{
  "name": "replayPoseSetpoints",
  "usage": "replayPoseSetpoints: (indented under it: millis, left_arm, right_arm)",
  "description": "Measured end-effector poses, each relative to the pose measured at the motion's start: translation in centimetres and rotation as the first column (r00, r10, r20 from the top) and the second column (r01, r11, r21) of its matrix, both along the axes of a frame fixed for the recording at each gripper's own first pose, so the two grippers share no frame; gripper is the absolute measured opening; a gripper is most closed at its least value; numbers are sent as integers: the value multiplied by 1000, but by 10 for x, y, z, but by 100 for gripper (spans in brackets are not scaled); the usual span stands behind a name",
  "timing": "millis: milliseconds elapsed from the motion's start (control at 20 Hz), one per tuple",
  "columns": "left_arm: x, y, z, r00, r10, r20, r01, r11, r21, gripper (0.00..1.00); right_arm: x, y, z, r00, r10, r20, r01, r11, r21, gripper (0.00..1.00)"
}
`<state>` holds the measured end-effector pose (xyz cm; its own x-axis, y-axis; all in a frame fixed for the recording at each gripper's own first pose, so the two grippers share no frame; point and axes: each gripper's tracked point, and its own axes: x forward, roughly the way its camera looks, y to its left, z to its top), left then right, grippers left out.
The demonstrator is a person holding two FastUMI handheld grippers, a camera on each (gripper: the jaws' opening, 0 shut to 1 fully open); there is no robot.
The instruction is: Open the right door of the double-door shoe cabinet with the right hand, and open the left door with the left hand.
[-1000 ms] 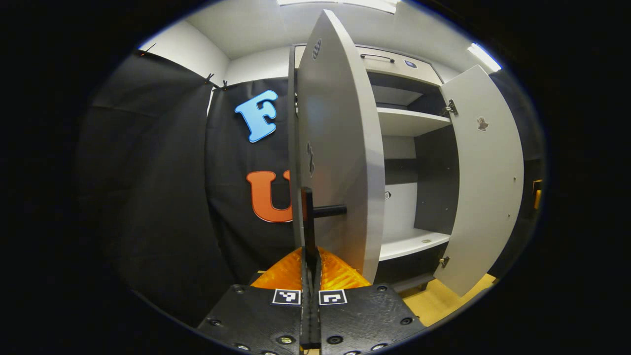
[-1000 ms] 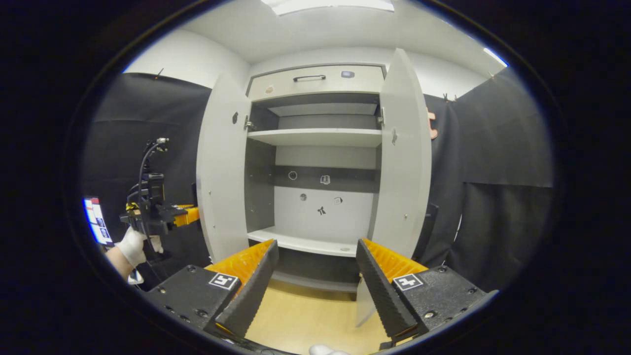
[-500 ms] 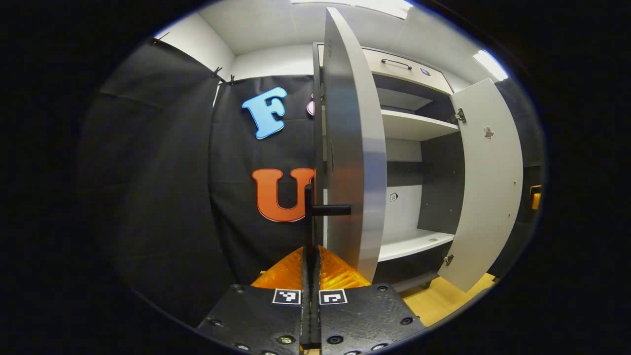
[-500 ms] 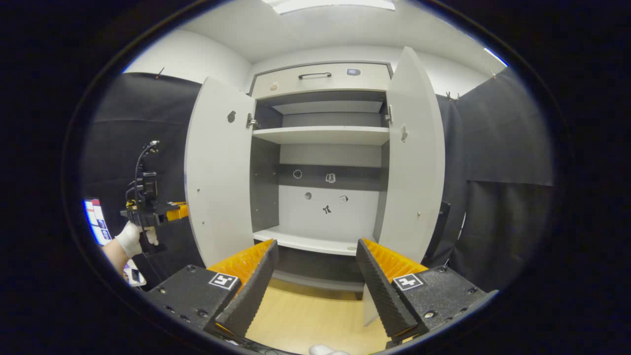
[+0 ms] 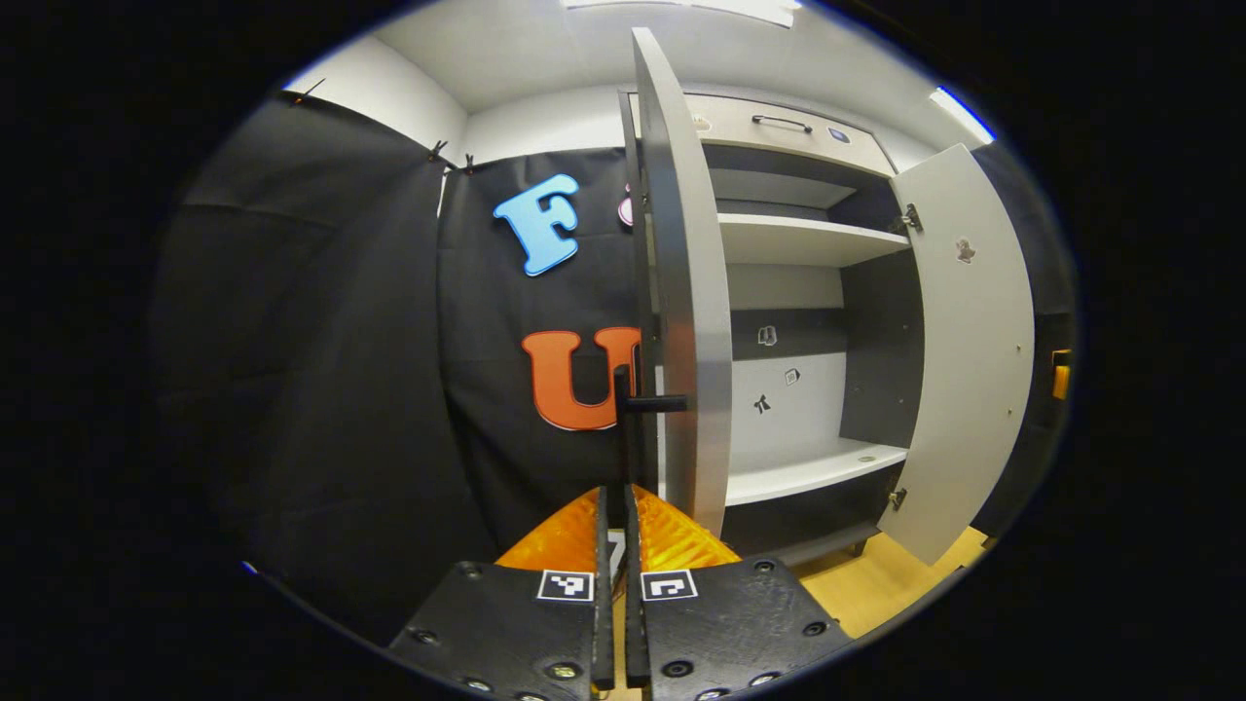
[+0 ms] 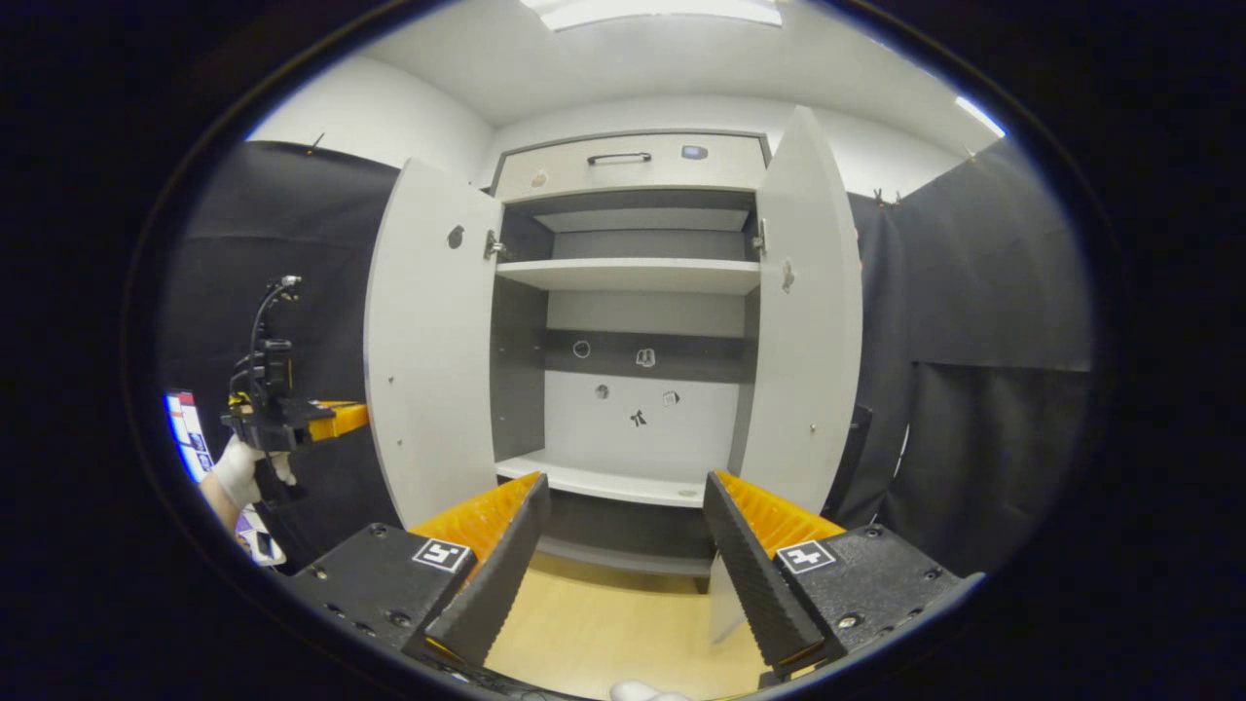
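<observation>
Left door [image 5: 681, 292] swung wider; left gripper [image 5: 615, 506] loosened.

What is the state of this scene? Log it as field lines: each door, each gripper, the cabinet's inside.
left door: open, swung wide
right door: open, swung wide
left gripper: fingers nearly together with a slit between them; left door handle runs in line with the slit; grip cannot be told
right gripper: fingers wide apart, holding nothing, facing the cabinet
cabinet inside: upper shelf, lower shelf, small marks on the back panel
</observation>
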<state>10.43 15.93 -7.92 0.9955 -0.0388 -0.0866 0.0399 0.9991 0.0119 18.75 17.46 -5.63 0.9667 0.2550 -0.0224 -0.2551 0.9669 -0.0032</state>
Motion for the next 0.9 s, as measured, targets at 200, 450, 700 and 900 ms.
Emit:
replayPoseSetpoints:
  millis: [200,450,700,900]
  left_arm:
    - [-31,-7,14,1000,-26,-5,26,1000,16,68]
    - [-60,-11,24,999,31,-15,-30,999,30,96]
    - [-84,-36,40,998,57,16,-57,998,8,100]
    - [-101,-74,46,999,43,25,-43,999,8,96]
  right_arm:
    - [-3,-3,3,1000,-21,6,21,1000,6,99]
    - [-6,-7,4,999,-33,5,33,999,19,99]
    - [-6,-19,2,998,-55,2,55,998,19,99]
    - [-4,-34,-5,997,-80,-25,80,996,30,99]
